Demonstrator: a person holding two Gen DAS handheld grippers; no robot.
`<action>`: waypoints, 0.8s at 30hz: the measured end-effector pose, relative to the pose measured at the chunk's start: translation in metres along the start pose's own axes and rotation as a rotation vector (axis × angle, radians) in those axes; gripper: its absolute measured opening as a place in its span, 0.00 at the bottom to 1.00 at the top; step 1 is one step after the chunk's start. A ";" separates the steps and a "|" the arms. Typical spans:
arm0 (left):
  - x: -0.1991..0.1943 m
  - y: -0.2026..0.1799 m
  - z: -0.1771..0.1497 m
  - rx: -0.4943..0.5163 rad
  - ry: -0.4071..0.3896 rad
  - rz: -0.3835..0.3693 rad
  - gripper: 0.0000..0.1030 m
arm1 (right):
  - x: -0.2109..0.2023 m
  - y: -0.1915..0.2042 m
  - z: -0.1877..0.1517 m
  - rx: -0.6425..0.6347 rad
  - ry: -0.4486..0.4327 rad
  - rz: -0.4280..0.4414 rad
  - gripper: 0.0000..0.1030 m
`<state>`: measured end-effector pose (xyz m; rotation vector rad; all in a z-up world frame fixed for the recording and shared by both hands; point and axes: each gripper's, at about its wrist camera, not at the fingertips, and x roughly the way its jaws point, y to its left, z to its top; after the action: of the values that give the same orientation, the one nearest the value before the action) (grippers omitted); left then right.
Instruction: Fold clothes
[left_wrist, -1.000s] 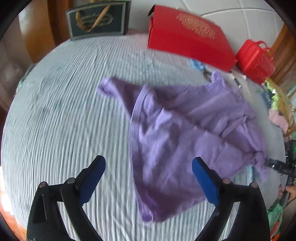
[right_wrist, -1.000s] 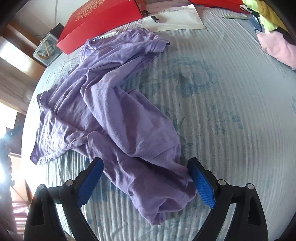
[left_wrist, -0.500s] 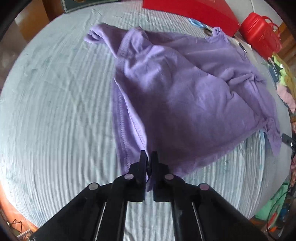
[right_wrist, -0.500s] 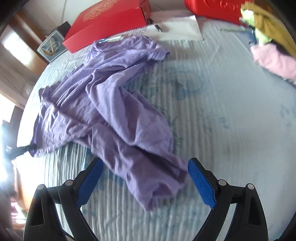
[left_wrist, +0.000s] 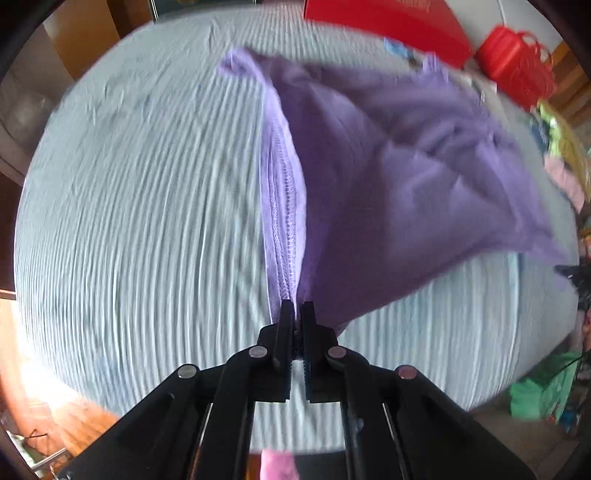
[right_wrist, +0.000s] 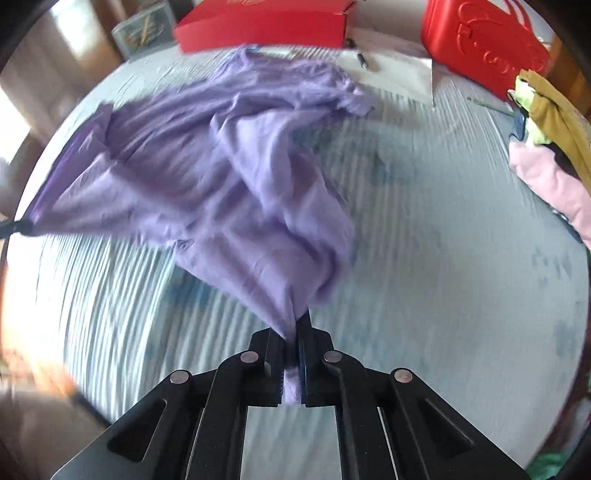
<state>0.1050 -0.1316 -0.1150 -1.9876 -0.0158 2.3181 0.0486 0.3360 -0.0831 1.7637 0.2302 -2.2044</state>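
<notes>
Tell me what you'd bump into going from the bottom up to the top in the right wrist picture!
Right hand-held gripper → purple garment pinched in it → white paper with a pen → red box at the back.

Red box (right_wrist: 264, 24); red case (right_wrist: 484, 48); pen (right_wrist: 362, 61) on paper (right_wrist: 402, 75).
</notes>
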 end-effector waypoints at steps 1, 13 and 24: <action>0.004 0.001 -0.004 0.003 0.024 0.007 0.04 | 0.000 -0.003 -0.007 -0.003 0.035 0.007 0.05; -0.034 0.043 0.102 -0.189 -0.029 -0.064 0.09 | -0.033 -0.040 0.030 0.164 -0.119 0.097 0.52; -0.002 0.065 0.204 -0.222 0.004 -0.123 0.50 | 0.001 -0.050 0.143 0.294 -0.193 0.127 0.84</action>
<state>-0.1002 -0.1862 -0.0862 -2.0217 -0.4002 2.3225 -0.1003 0.3378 -0.0540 1.6341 -0.2545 -2.3891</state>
